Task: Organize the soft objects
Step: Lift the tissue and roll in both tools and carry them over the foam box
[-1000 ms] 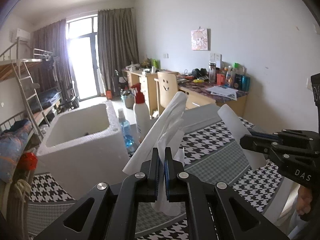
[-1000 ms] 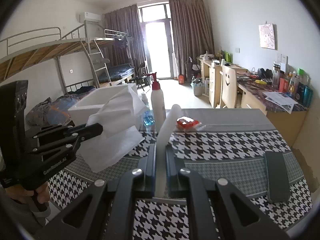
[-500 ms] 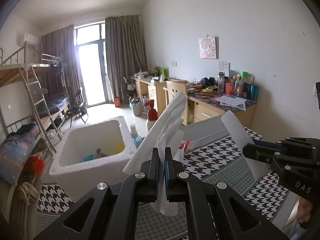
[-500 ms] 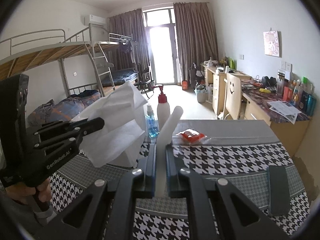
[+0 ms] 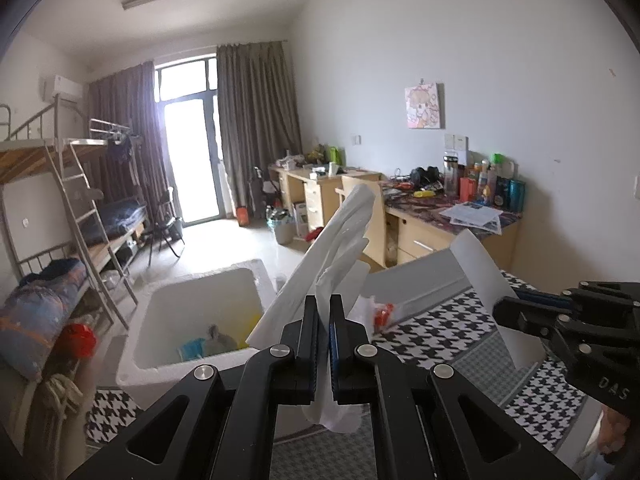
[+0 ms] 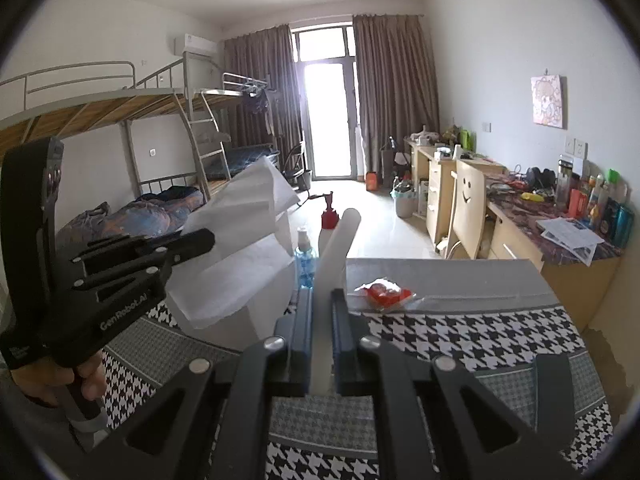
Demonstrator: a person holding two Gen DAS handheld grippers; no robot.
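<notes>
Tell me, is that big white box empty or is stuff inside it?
Not empty. The left wrist view looks down into the open white foam box: something blue, something yellow and a greyish thing lie at its bottom. What they are cannot be told.

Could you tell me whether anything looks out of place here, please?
The white sheet is bunched and twisted where the left tool pinches it, while the right tool holds its other end flat. Otherwise nothing stands out.

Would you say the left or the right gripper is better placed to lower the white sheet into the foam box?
Probably left. The left gripper pinches the sheet right over the open foam box; the right gripper holds its end over the tablecloth, farther off.
</notes>
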